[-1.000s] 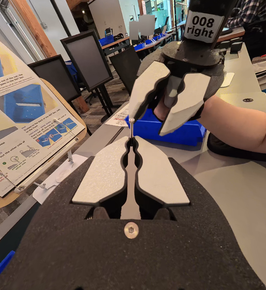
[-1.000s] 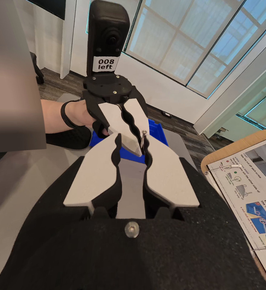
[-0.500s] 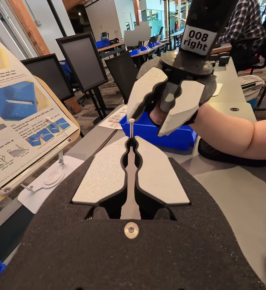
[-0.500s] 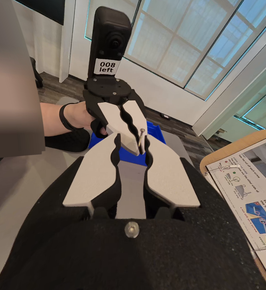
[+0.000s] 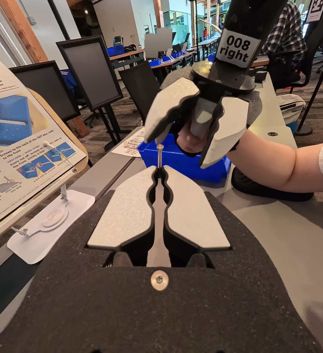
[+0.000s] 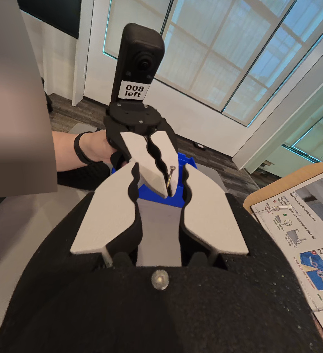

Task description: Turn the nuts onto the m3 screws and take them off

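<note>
My left gripper is shut on a thin silver screw, which stands head up out of its fingertips. The same screw shows in the right wrist view, tilted, pinched between the left gripper's white fingers. My right gripper is open and empty, with the left gripper's tips and the screw just in front of its gap. In the left wrist view the right gripper hangs opposite, one fingertip just above the screw head. I see no nut.
A blue bin sits on the grey table behind the grippers; it also shows in the right wrist view. An instruction board on a white stand base stands at the table edge. Framed panels and chairs stand beyond.
My right gripper has opened wider and its finger has come off the screw. My left gripper has stayed shut on the screw and tilted it a little.
</note>
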A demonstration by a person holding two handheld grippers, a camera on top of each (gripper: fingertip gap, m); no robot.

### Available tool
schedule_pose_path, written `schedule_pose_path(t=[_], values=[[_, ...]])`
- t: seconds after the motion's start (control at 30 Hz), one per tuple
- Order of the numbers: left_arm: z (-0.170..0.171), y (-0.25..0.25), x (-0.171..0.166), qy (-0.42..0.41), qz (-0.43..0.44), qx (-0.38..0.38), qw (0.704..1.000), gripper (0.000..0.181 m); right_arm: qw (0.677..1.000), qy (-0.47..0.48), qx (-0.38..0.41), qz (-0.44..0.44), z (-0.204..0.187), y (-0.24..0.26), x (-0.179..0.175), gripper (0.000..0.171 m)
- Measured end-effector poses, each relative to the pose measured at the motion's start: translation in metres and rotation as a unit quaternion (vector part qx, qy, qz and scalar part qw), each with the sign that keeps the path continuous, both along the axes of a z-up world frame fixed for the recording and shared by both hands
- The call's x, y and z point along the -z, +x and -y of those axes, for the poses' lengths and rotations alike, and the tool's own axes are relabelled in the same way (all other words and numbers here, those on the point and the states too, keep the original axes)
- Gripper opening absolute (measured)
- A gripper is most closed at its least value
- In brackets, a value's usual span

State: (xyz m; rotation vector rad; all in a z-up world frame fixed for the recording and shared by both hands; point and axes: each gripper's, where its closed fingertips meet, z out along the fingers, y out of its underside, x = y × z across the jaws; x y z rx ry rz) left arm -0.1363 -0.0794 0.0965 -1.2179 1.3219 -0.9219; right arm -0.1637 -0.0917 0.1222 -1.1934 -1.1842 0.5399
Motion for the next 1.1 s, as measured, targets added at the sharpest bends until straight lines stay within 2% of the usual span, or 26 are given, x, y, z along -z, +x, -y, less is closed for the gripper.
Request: schedule_pose_path(t=[0.17,0.23,0.33,0.5,0.6,0.7,0.83,0.97,1.1], values=[[-0.003,0.0,0.001,0.009,-0.005,-0.01,1.0,0.002,0.999,-0.008,-0.009,0.031,0.001,-0.008,0.012,0.05],[-0.007,-0.004,-0.002,0.004,0.002,-0.017,1.0,0.002,0.999,-0.003,-0.006,0.04,0.003,-0.004,0.011,0.047],[-0.004,-0.005,-0.005,-0.014,0.012,-0.002,1.0,0.002,1.0,-0.006,-0.005,0.012,0.005,0.0,0.0,0.047],[0.012,0.002,-0.002,-0.02,0.009,0.038,0.999,0.002,0.999,-0.025,-0.033,-0.012,0.006,-0.013,0.005,0.063],[0.01,0.003,-0.001,-0.024,0.01,0.039,0.999,0.002,0.997,-0.039,-0.065,-0.001,0.015,-0.022,0.012,0.069],[0.002,-0.002,-0.005,-0.029,0.019,0.023,0.999,0.002,0.998,-0.028,-0.061,0.011,0.016,-0.02,0.012,0.082],[-0.008,-0.01,-0.012,-0.037,0.036,0.007,0.999,0.002,0.999,-0.015,-0.042,0.002,0.013,-0.009,0.004,0.074],[0.01,-0.004,-0.011,-0.052,0.037,0.054,0.997,0.002,0.998,-0.016,-0.05,-0.047,0.012,-0.012,-0.004,0.083],[0.02,0.005,-0.003,-0.039,0.02,0.066,0.997,0.002,0.996,-0.03,-0.083,-0.031,0.021,-0.029,0.008,0.086]])
